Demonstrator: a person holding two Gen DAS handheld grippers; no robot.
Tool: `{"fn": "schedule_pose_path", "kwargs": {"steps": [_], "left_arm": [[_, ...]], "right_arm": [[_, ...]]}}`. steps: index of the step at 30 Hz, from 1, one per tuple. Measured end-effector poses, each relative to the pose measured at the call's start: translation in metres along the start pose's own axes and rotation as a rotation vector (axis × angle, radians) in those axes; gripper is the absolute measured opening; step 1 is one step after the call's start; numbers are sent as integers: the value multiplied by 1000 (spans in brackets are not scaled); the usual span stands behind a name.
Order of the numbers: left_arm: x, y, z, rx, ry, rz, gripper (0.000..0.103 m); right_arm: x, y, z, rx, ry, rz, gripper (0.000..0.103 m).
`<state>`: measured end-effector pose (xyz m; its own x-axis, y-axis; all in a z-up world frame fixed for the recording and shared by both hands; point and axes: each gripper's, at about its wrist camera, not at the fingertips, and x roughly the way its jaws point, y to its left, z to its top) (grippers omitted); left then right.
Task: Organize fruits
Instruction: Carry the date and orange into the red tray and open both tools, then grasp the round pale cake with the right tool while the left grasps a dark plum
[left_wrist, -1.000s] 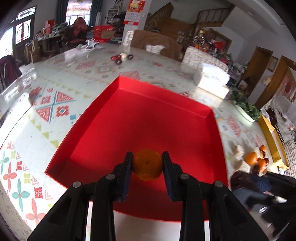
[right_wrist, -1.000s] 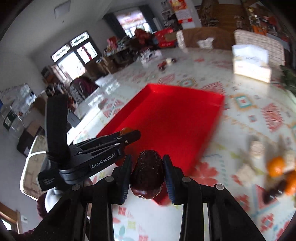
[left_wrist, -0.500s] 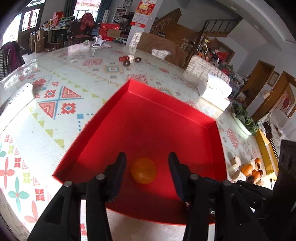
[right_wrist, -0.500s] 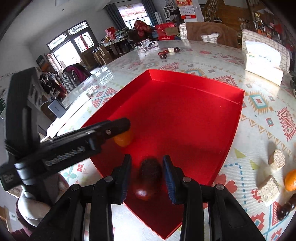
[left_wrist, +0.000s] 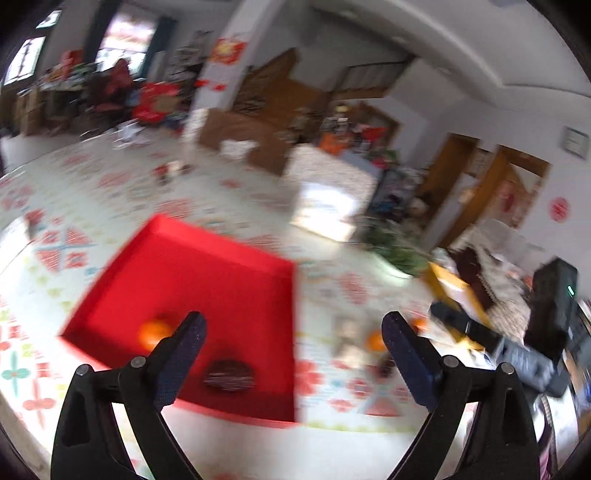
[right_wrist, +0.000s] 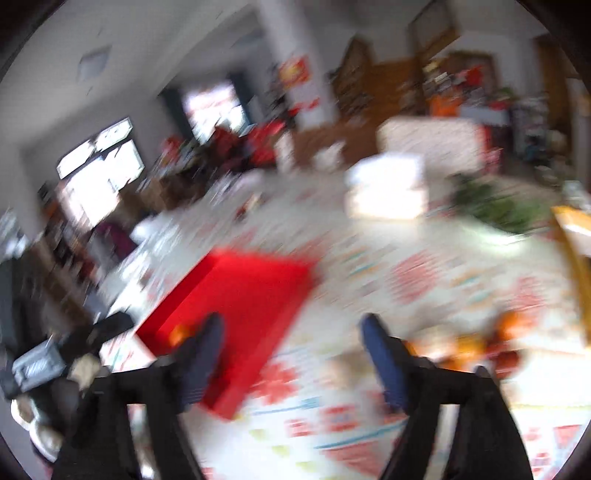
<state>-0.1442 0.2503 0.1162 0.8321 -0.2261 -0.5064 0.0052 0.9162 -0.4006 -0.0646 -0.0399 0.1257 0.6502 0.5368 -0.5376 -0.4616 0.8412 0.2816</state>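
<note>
A red tray (left_wrist: 207, 280) lies on the patterned tablecloth. In its near part sit an orange mandarin (left_wrist: 153, 332) and a dark reddish-brown fruit (left_wrist: 229, 376). My left gripper (left_wrist: 291, 349) hangs above the tray's near right corner, its jaws opening wide with nothing between them. In the blurred right wrist view the red tray (right_wrist: 251, 295) is at the lower left, with the mandarin (right_wrist: 180, 334) just behind the left finger. My right gripper (right_wrist: 291, 358) is opening too and holds nothing. A blurred pile of orange and dark fruits (right_wrist: 480, 345) lies on the cloth to the right; the same pile (left_wrist: 375, 341) shows in the left wrist view.
A white tissue box (left_wrist: 325, 210) and a green plant (left_wrist: 397, 254) stand farther back on the table. Pale biscuit-like blocks (left_wrist: 347, 339) lie beside the fruit pile. The right gripper's black body (left_wrist: 517, 343) shows at the right of the left wrist view.
Both grippers let go of their fruits, the mandarin and the dark fruit, into the tray, spread wide, rose and swung right toward the fruit pile. Both views are now motion-blurred.
</note>
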Motion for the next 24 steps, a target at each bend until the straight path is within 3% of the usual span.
{"fn": "schedule_pose_path", "kwargs": {"steps": [2,5,9,11,14,24], "left_arm": [[7,-22,-6,50,21,15,95],[31,-48,-21,107,92,21,95],[64,-62,-41,96,204,-38,95],[78,-70,-51,123,240,-48,73],[96,-81,-62,172,300,-66,45],[131,-130,-81,409,306,-31,44]], "right_arm": [[-30,-34,4,38,-55,-106,92],[-48,-84,-4,109,-13,-189,91],[-44,-137,-34,197,106,-224,61],[-36,-154,-46,230,153,-217,53],[-26,-168,-57,257,176,-190,50],[12,-167,-72,218,211,-171,50]]}}
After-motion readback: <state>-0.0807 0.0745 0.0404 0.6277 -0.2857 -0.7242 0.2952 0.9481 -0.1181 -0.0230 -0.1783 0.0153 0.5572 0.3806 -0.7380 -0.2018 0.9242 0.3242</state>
